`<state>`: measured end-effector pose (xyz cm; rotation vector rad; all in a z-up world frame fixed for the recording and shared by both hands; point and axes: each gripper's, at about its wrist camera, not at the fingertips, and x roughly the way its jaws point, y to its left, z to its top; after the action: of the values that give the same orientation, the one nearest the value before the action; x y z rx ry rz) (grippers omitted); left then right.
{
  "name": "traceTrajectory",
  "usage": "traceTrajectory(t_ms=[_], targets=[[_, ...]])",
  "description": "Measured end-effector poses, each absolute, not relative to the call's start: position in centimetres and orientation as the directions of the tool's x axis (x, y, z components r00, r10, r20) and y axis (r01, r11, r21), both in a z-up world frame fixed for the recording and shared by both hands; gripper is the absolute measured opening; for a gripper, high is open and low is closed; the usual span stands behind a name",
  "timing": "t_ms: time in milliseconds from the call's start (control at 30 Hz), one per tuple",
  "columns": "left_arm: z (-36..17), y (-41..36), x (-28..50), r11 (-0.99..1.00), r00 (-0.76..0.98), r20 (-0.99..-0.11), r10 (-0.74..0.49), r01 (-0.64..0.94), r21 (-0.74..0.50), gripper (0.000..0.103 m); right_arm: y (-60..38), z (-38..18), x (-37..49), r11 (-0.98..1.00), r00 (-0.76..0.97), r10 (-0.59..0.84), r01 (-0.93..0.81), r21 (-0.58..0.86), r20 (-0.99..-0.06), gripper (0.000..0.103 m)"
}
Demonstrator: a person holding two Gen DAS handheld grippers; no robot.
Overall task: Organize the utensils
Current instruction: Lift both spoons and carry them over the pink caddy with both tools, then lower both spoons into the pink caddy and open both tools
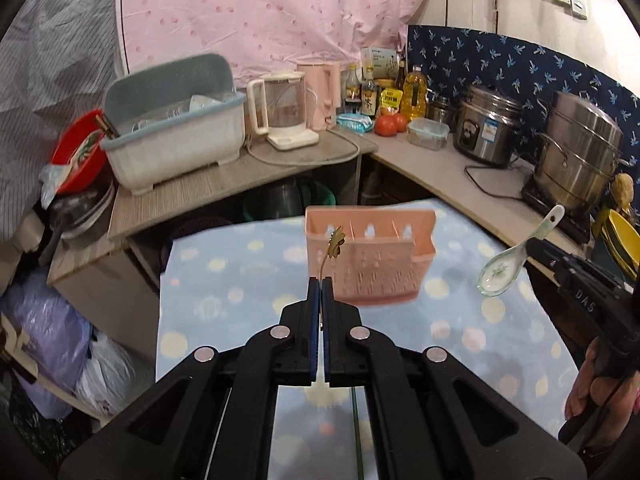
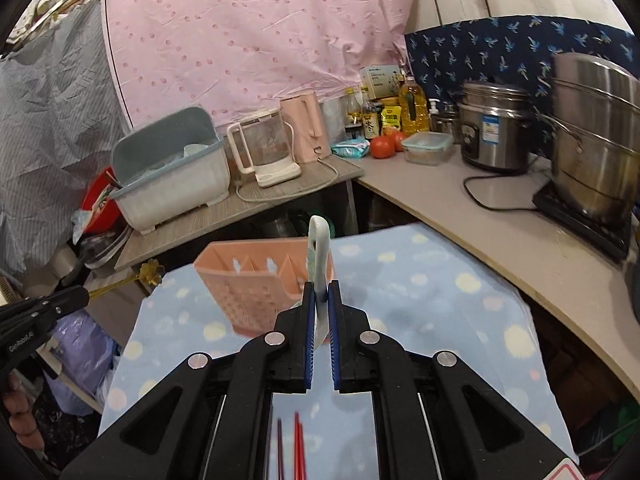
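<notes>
Both hands are busy here. The left tongs (image 1: 321, 280) are clamped on a thin gold spoon (image 1: 335, 245) with a flower-shaped end sticking up, and the right tongs (image 2: 320, 294) are pinched on the handle of a white ceramic soup spoon (image 2: 319, 254). Both are held up in the air over the table (image 1: 460, 320) with the dotted blue cloth, near the pink utensil holder (image 1: 372, 256), which has divided slots.

My worry is the gold one. It's skinny, so it could swivel in the grip and miss its slot. The ceramic spoon is bowl-heavy and could slip or chip if it drops. The holder looks light too, so a bump might tip it.
</notes>
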<state>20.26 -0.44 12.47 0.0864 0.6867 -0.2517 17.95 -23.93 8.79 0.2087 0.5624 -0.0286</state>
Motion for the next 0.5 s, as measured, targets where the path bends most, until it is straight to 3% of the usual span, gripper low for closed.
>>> traceTrajectory(t_ms=[500], targets=[[8.7,-3.6,32.0,0.961,0.661,-0.735,-0.151,0.272,0.047,0.001,-23.1,6.8,29.1,0.982,0.82,0.011,0.098,0.159,-0.573,0.007]])
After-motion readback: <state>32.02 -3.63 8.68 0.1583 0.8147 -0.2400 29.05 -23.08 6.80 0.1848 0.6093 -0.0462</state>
